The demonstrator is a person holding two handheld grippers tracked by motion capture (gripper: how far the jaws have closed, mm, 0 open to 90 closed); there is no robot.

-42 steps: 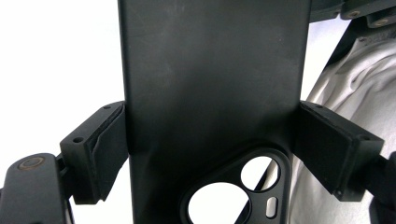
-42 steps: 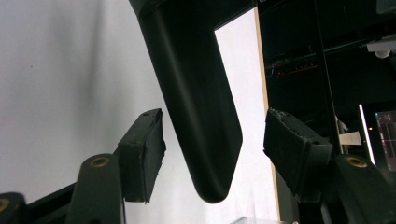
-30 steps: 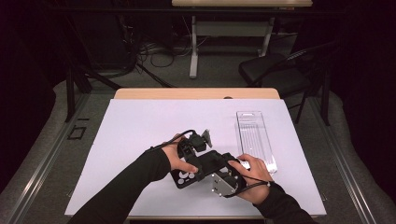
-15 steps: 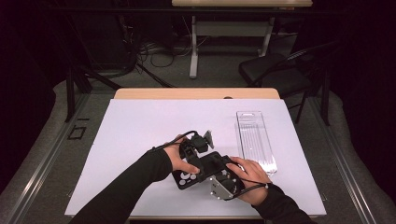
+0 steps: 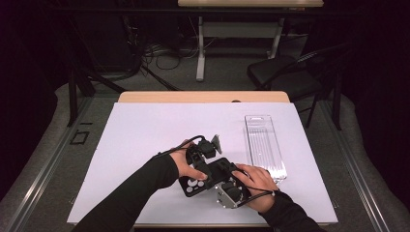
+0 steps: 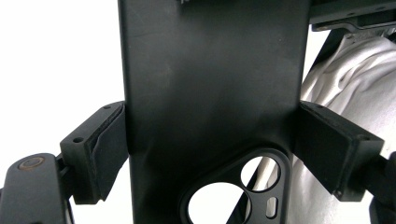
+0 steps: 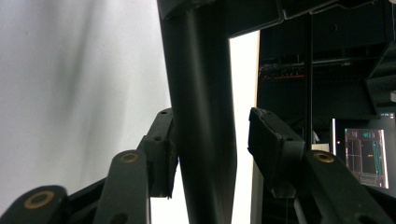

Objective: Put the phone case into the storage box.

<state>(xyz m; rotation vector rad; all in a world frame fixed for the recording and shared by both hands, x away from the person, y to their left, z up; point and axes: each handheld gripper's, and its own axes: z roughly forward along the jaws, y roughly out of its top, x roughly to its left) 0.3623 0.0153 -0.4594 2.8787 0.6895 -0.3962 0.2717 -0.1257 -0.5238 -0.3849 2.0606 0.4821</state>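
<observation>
the left gripper [image 6: 210,154] was clamped across the width of a black phone case [image 6: 212,93], its two pads [image 6: 109,149] pressing the case's long side edges at the left and right of the left gripper view. the case stood upright through the middle of that frame, its inner face toward the camera, with the camera cutout at the lower centre showing two round holes and a small slot. a pale creased sleeve or cloth showed behind the case at the right edge.

the right gripper [image 7: 212,149] had its jaws partly apart and had just been closing, with the case's thin edge [image 7: 201,116] running upright between them. in the right gripper view the left pad [image 7: 163,149] lay against the case, while the right pad [image 7: 273,144] stood just clear of it, a bright gap between, so this gripper was not yet clamped.

in the high view both grippers met at the lower centre of the frame, the left gripper [image 5: 205,150] just above and left of the right gripper [image 5: 227,186], with the case [image 5: 196,183] between the two hands over the white table cover [image 5: 145,130]. a clear plastic tray [image 5: 263,145] lay on the cover to the right of the hands, apart from them. a black chair [image 5: 280,72] stood beyond the table at the upper right.
</observation>
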